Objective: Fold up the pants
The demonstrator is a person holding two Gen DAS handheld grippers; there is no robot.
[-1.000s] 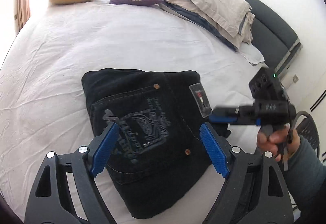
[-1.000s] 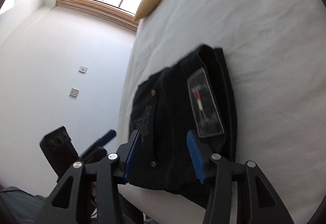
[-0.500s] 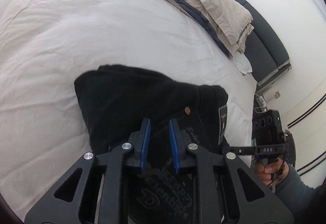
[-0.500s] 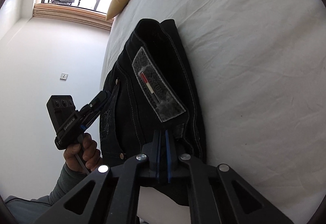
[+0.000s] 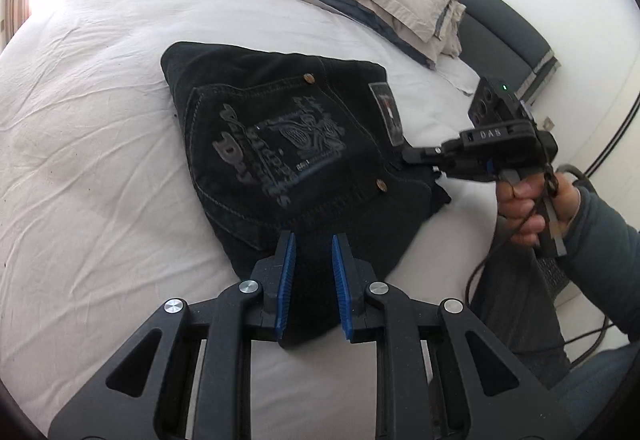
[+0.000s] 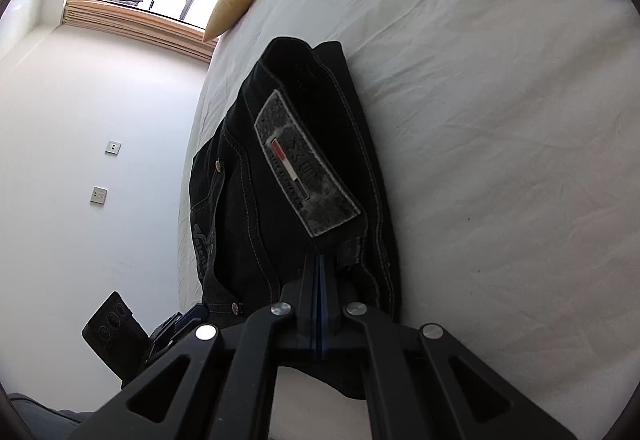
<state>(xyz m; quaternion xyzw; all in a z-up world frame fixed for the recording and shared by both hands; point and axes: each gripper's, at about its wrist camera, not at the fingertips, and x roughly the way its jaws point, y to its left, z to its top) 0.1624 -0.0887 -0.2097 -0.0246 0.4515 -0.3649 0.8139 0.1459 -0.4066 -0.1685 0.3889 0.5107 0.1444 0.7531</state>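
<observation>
Now both claws have just clamped shut on the pants (image 5: 288,143), left claw (image 5: 314,280) at the near edge, right claw (image 6: 320,304) at the waistband, ready to lift.

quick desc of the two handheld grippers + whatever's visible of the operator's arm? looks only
Left gripper: matte black angular linkage frame, silver pivot bolts, ribbed blue pads. Right gripper: same black frame, silver bolts and blue pads; seen from the left wrist view, its body carries white "DAS" lettering, a black camera block with round lenses and a green LED, and a dark cable trailing down. The hand on it comes out of a grey-blue long sleeve.
</observation>
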